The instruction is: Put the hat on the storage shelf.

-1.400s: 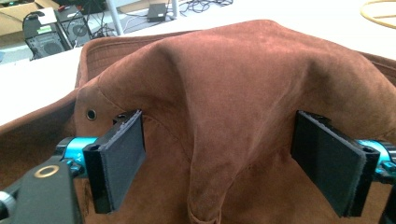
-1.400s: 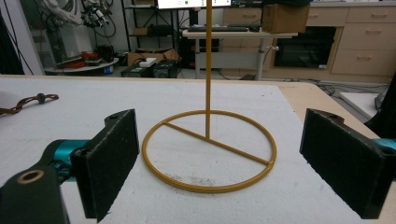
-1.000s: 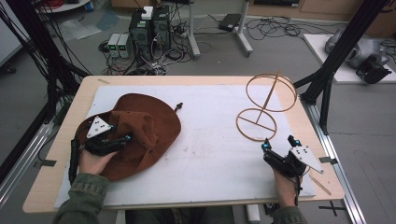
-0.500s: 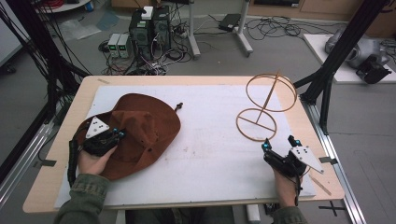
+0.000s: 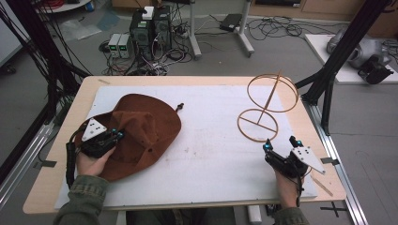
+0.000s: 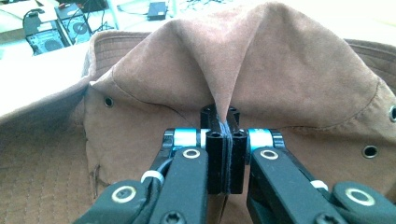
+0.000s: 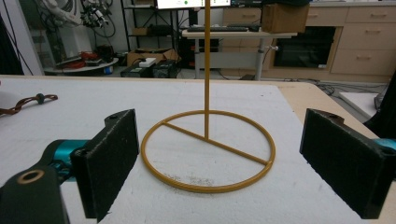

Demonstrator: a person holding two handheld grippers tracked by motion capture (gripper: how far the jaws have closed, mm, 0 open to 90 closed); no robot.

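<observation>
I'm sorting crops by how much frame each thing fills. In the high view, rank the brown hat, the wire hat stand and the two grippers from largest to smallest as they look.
1. Brown hat, clearly the largest.
2. Wire hat stand.
3. Left gripper and right gripper: they look about alike, so I won't rank them against each other.

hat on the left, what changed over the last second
The left tool drew back a little toward the person, pulling a pinched fold of the brown hat with it, so the crown bunches into a peak; it is shut on the fabric. The right tool stayed open and still before the yellow wire stand.
</observation>
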